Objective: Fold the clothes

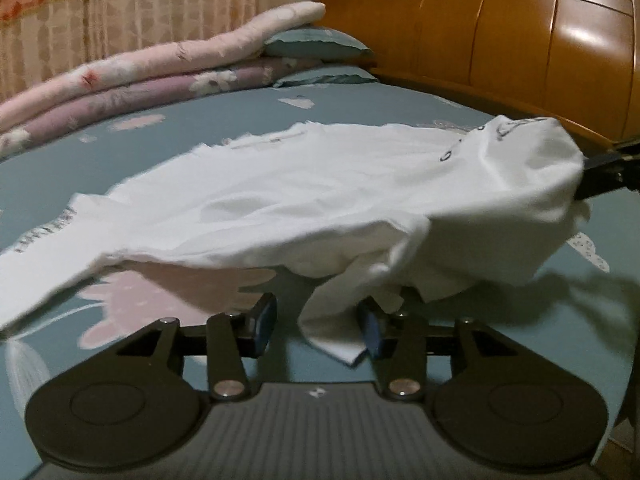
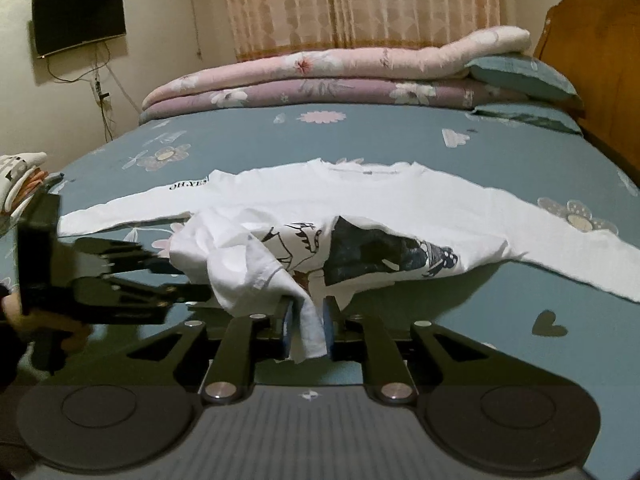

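A white long-sleeved shirt [image 1: 288, 200] with a dark print lies across the teal flowered bed sheet [image 1: 360, 104]. Its near hem is lifted off the bed. My left gripper [image 1: 316, 322] is open, jaws well apart, with a hanging corner of the shirt between them against the right pad. My right gripper [image 2: 306, 326] is shut on a fold of the shirt's hem [image 2: 308, 332]. The shirt [image 2: 360, 208] spreads beyond it with both sleeves out. The left gripper [image 2: 176, 276] enters the right wrist view from the left, its tips hidden in the bunched cloth.
Folded pink and lilac quilts [image 2: 320, 80] and teal pillows [image 2: 520, 76] lie along the far side of the bed. A wooden headboard [image 1: 500, 40] stands at the right. A pile of folded clothes [image 2: 20, 180] sits at the left edge. Curtains [image 2: 360, 4] hang behind.
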